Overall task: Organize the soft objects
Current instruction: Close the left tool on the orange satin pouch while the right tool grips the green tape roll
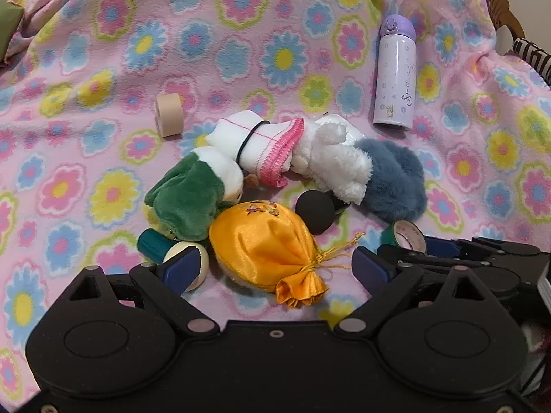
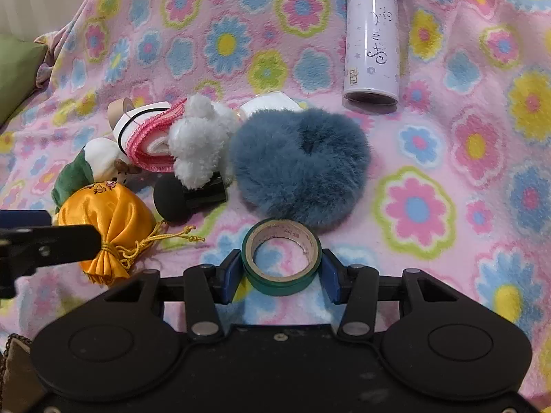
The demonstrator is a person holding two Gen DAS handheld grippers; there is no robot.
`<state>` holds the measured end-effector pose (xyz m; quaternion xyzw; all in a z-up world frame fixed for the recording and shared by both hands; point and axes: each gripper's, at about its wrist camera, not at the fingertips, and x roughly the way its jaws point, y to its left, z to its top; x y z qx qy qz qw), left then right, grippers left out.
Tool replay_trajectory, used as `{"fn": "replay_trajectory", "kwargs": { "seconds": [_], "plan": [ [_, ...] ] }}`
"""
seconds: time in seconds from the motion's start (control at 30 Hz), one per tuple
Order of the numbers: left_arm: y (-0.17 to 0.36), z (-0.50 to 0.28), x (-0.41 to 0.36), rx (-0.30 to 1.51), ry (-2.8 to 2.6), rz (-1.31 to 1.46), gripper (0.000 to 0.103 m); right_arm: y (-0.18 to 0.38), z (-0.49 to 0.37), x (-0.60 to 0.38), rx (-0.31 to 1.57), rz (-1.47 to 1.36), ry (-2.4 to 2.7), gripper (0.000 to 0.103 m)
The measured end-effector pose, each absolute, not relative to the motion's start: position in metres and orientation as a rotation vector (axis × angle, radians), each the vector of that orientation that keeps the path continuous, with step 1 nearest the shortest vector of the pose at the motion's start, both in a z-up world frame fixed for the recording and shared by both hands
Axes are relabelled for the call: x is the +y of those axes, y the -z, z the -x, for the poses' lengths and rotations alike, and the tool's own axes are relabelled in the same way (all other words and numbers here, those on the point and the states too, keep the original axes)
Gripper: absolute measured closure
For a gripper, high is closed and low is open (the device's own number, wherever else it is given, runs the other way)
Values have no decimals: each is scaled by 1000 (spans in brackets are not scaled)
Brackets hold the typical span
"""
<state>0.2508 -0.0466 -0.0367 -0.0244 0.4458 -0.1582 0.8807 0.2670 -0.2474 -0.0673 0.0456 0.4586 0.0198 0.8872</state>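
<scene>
The soft things lie heaped together near the middle of the flowered pink fleece blanket (image 1: 113, 69). A fluffy blue scrunchie (image 2: 299, 165) sits at the right of the heap, touching a white plush toy (image 2: 199, 137). Against that plush lies a rolled white cloth with a pink edge (image 1: 261, 144), bound by a black hair tie. Next to it is a green and white plush (image 1: 193, 192), and in front of that an orange satin drawstring pouch (image 1: 265, 251) with gold cord. A black foam-tipped piece (image 2: 186, 199) rests between the pouch and the scrunchie.

The right tongs (image 2: 281, 272) are clamped on a roll of green tape (image 2: 281, 258), one blue pad against each side of it, just in front of the scrunchie. The left tongs (image 1: 275, 268) stand wide apart with the tied neck of the pouch between them, neither pad touching it; the left pad is in front of a teal spool (image 1: 155, 244) with a cream end.

Farther up the blanket, a beige tape roll (image 1: 168, 113) stands on edge beside the heap, and a lilac flask (image 1: 396, 72) lies toward the right edge, well apart from the soft things. A green cushion (image 2: 17, 69) shows at the blanket's left edge.
</scene>
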Motion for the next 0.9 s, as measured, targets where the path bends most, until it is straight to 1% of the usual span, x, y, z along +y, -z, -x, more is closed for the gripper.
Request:
{"fn": "replay_trajectory", "kwargs": {
  "seconds": [0.3,0.4,0.5,0.73,0.9],
  "plan": [
    [50,-268,-65,941,275,19,11,56,-255,-263,938,-113,-29,55],
    [58,-273,-67,973,273,12,11,58,-252,-267,944,-124,-20,55],
    [64,-272,-73,966,272,-26,10,62,-252,-269,951,-128,-11,55],
    [77,-274,-85,943,281,-99,4,67,-259,-266,972,-128,1,55],
    [83,-275,-87,914,295,-100,4,68,-262,-266,974,-133,-1,55]
  ]
}}
